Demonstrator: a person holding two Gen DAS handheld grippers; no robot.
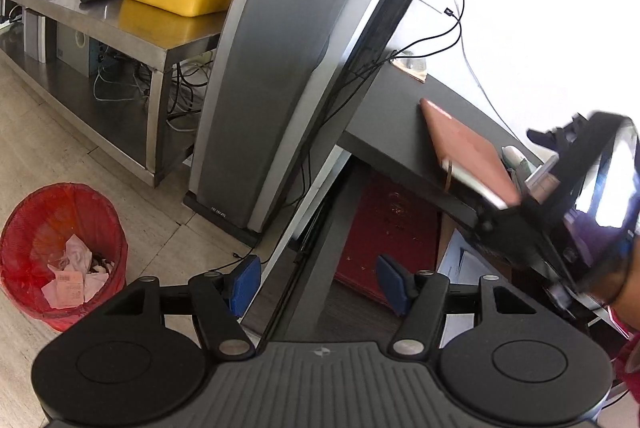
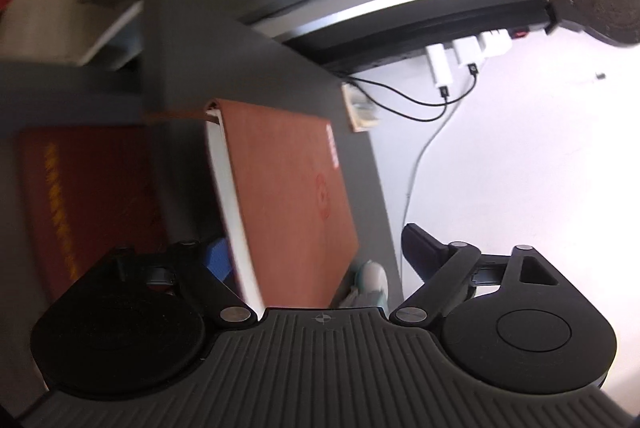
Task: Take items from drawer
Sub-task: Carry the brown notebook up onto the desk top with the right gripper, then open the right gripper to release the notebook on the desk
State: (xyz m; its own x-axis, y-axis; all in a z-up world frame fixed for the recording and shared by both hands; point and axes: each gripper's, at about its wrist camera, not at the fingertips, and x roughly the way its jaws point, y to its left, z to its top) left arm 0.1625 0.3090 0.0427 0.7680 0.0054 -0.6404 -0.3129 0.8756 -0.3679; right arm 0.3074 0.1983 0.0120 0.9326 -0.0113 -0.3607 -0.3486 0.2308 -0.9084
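Right hand-held gripper (image 2: 316,252) agape around notebook (image 2: 288,196) edge

pale tile floor (image 1: 24,132), steel bench (image 1: 132,24), red bin (image 1: 60,256)

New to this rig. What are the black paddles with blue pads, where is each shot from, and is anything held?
No robot arm here: a person carries a two-finger gripper in each hand, with a fisheye camera looking along its fingers. The left-wrist view shows the left gripper, open and empty, above an open drawer holding a dark red book. The right-wrist view shows the right gripper, open, with a brown notebook lying on the grey desktop between its fingers, not clamped.
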